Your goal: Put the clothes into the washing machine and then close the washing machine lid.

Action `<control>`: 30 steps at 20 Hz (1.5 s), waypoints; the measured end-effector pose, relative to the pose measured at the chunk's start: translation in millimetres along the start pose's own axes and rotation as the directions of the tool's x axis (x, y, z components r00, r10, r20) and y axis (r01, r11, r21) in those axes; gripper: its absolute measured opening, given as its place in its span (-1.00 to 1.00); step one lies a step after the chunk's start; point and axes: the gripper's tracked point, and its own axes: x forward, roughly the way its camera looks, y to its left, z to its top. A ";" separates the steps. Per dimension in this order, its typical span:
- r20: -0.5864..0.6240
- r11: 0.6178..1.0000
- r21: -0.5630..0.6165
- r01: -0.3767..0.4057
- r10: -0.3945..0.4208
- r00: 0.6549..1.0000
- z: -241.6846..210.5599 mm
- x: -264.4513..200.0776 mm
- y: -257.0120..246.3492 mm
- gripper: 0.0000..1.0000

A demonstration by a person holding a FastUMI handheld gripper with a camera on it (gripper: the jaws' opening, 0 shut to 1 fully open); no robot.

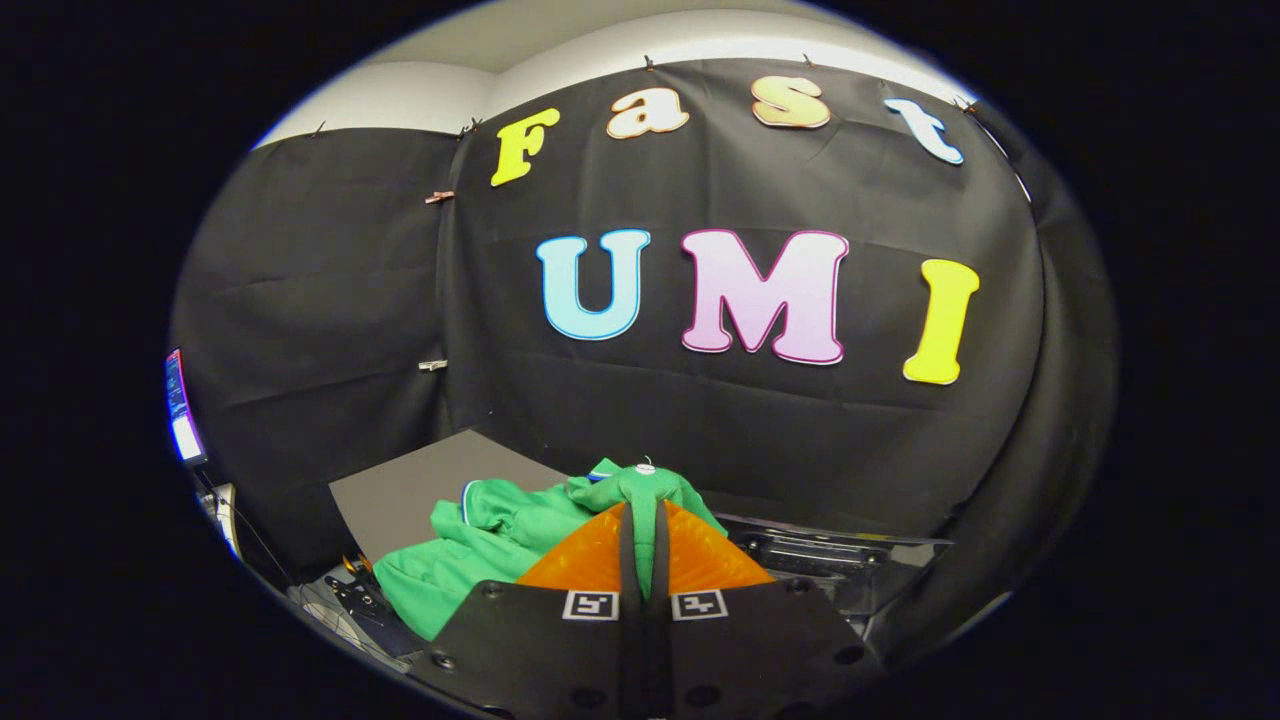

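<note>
Your gripper [645, 535] is clamped tight on the green garment [500, 545], which hides its fingertips and drapes left over the grey board [420, 490]

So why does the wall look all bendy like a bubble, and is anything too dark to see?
In the gripper view, the fisheye lens bows the black cloth wall and its seams into curves. The same view is sharp and bright on the green garment pinched in the gripper. The machine part beyond the fingers lies in shadow, hard to make out. A screen glares at the side.
</note>
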 end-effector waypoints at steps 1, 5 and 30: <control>-0.002 1.000 0.002 0.010 -0.010 1.000 -0.6 -4.8 -7.9 -0.90; -0.012 0.997 0.040 0.061 -0.061 0.998 -1.8 -10.8 -35.3 -0.90; -0.183 0.978 0.024 0.207 -0.200 0.963 -112.5 12.1 -142.4 -0.90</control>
